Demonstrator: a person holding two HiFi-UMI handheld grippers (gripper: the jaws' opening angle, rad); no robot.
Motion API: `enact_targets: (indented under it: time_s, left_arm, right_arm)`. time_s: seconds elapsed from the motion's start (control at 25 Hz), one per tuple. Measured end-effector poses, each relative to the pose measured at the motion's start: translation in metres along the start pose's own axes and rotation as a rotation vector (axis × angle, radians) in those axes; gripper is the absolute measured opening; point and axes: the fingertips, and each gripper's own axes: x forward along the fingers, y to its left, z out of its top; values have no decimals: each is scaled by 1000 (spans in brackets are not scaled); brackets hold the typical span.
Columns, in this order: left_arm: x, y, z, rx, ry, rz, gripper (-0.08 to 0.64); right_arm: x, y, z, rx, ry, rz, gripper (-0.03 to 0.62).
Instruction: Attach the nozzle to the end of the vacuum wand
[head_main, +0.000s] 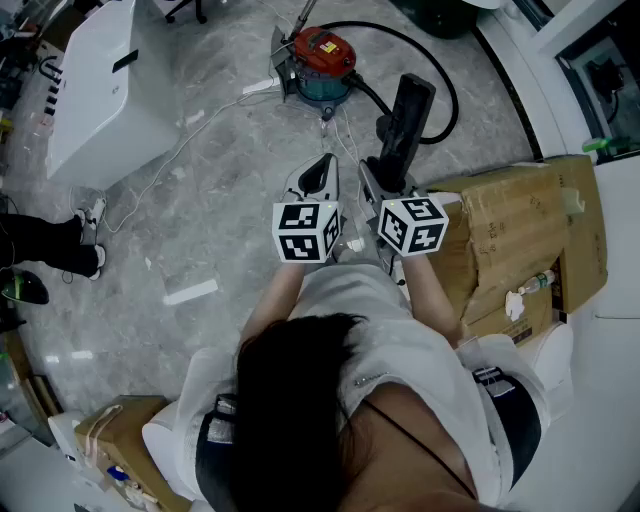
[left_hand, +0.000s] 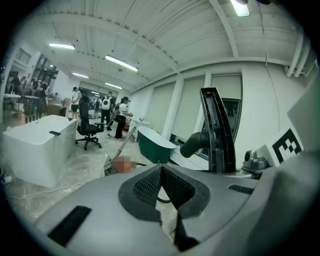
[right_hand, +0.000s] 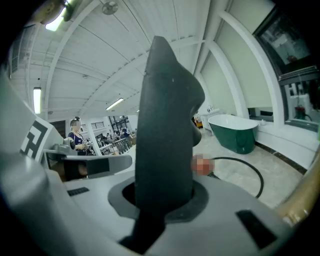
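Observation:
My right gripper (head_main: 388, 180) is shut on a long black nozzle (head_main: 405, 120), which stands up from its jaws. In the right gripper view the nozzle (right_hand: 167, 115) fills the middle, clamped at its lower end by the right gripper (right_hand: 164, 200). A black hose (head_main: 440, 70) loops across the floor from the nozzle to the red vacuum cleaner (head_main: 322, 58). A thin metal wand (head_main: 305, 15) sticks out beside the cleaner. My left gripper (head_main: 322, 180) hangs just left of the right one, shut and empty. The left gripper view shows the left gripper (left_hand: 161, 172) with the nozzle (left_hand: 217, 130) to its right.
Cardboard boxes (head_main: 520, 230) are stacked at my right. A white tub (head_main: 95, 90) stands at the far left, with a white cable (head_main: 180, 150) running over the marble floor. A person's legs (head_main: 50, 250) show at the left edge. A green bathtub (left_hand: 155, 145) stands farther off.

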Motion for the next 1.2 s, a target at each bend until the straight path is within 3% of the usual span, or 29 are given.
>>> enact_targets:
  time_s: [0.24,1.2]
  left_arm:
    - [-4,-4,-4,26,1,16,3]
    - [0,-18,-14,-24,-17,74,2]
  right_arm:
    - [-6,-1,-4,-11,1,-10,67]
    - [-28,-34,-10,22,15,-17,69]
